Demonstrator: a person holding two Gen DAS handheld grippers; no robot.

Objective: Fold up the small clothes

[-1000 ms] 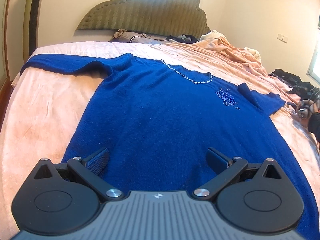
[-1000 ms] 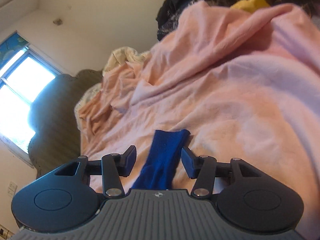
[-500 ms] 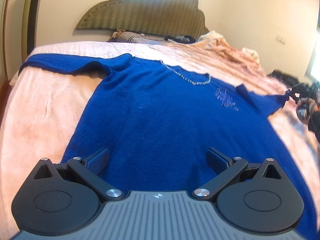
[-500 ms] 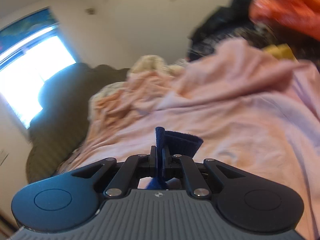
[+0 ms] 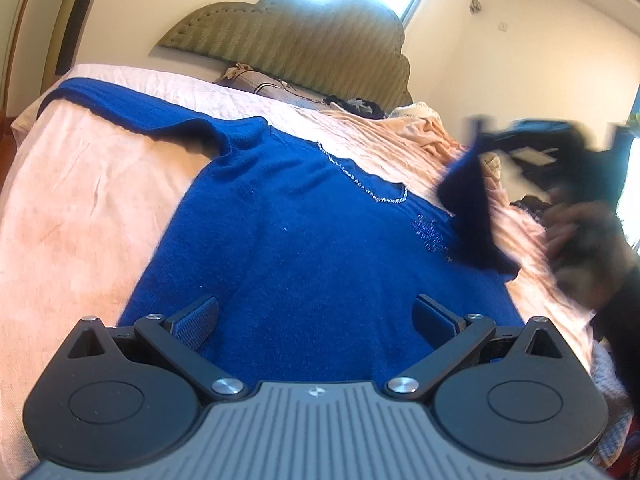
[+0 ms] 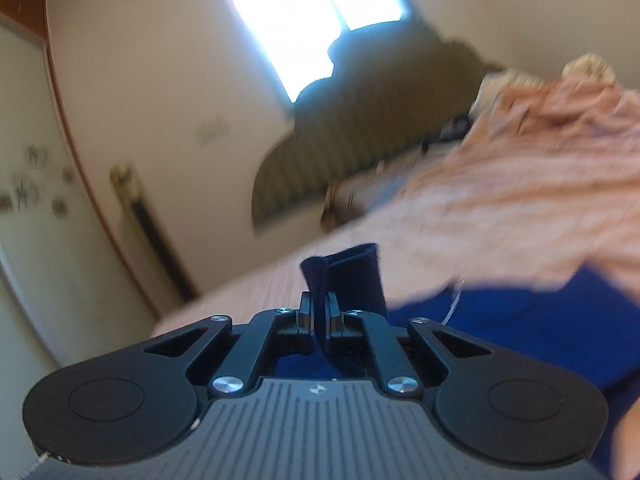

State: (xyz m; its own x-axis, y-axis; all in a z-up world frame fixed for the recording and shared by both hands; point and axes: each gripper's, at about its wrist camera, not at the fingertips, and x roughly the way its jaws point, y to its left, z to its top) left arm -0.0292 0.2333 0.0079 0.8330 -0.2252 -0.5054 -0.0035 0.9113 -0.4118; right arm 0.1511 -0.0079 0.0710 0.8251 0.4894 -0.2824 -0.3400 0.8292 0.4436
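Note:
A blue sweater point(image 5: 304, 248) with a beaded neckline lies flat on the pink bed sheet point(image 5: 80, 208). Its left sleeve point(image 5: 132, 108) stretches out toward the bed's far left corner. My left gripper point(image 5: 316, 320) is open, hovering low over the sweater's lower body. My right gripper point(image 6: 319, 316) is shut on the cuff of the right sleeve point(image 6: 344, 272). In the left wrist view that right sleeve point(image 5: 472, 208) hangs lifted above the sweater's right shoulder, with the blurred right gripper point(image 5: 532, 148) and a hand point(image 5: 580, 236) beside it.
A padded olive headboard point(image 5: 296, 44) and a pillow point(image 5: 260, 84) stand at the far end. A rumpled peach blanket point(image 5: 424, 132) and dark clothes point(image 5: 356, 104) lie at the back right. A window point(image 6: 312, 12) glows behind the headboard.
My right gripper shut on the right sleeve cuff, then lifted it off the bed and swung it leftward over the sweater. My left gripper stayed open and tilted upward.

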